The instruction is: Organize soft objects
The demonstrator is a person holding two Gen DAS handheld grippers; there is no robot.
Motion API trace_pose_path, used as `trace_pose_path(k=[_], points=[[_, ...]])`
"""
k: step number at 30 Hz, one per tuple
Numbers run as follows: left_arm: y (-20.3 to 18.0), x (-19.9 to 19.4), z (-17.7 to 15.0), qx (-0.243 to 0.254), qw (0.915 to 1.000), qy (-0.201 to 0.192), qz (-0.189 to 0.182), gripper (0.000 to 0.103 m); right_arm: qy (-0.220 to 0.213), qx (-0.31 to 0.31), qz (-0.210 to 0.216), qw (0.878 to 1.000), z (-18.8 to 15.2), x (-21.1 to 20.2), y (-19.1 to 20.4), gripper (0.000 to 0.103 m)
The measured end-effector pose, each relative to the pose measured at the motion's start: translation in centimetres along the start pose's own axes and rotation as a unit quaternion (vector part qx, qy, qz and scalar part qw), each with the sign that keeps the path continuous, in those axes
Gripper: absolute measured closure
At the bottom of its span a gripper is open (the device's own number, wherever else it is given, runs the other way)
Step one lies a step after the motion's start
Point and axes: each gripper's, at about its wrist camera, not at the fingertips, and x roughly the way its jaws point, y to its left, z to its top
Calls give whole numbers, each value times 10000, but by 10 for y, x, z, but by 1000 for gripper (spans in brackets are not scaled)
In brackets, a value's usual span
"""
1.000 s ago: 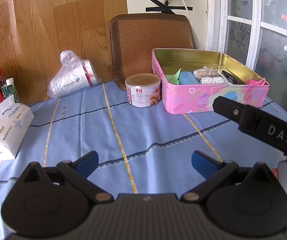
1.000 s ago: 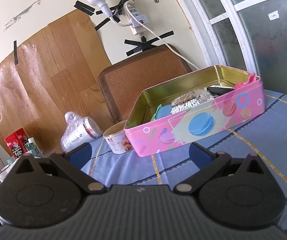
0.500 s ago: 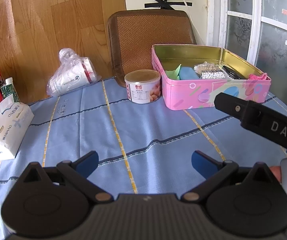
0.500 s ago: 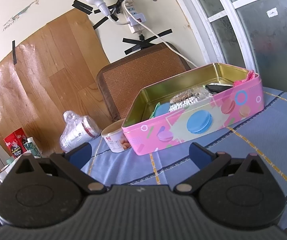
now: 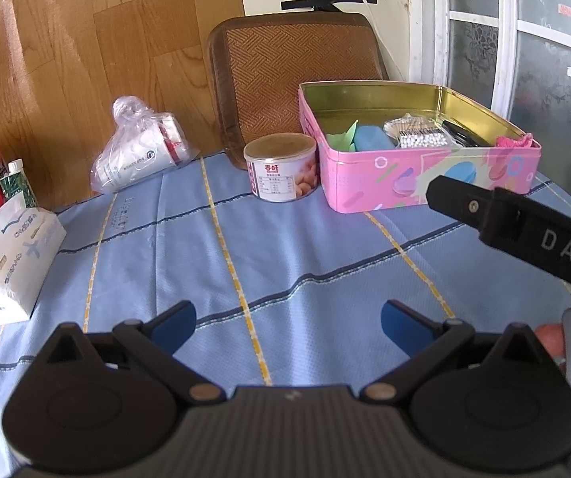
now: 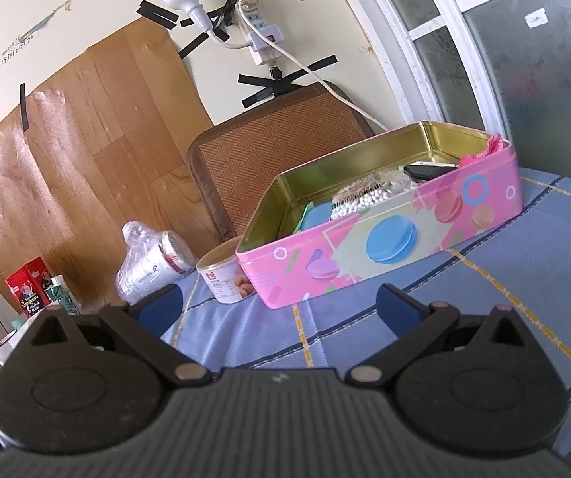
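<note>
I hold both the left gripper point(image 5: 287, 320) and right gripper point(image 6: 279, 304) wide and empty over the blue checked tabletop point(image 5: 305, 251), with the pink rectangular macaron-print tin point(image 6: 385, 235) of soft things lying far right, nearer my right gripper.
</note>
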Motion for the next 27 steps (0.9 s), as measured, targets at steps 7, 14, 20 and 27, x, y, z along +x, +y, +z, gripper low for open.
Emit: trace_pose_path(k=[7,14,20,27], points=[[-3,0,0,110,9999,-30,73,0,-27,27,-20,10000,0,0,-1,0],[-5,-2,0,181,9997,-65,128,0,-39,23,-4,10000,0,-2,-1,0],[-5,-3,1,194,9996,-82,163,0,-42,30,-5,10000,0,-1,-1,0],[-5,-1,0,210,9996,-70,192,0,-28,55,-24,10000,0,-2,-1,0]])
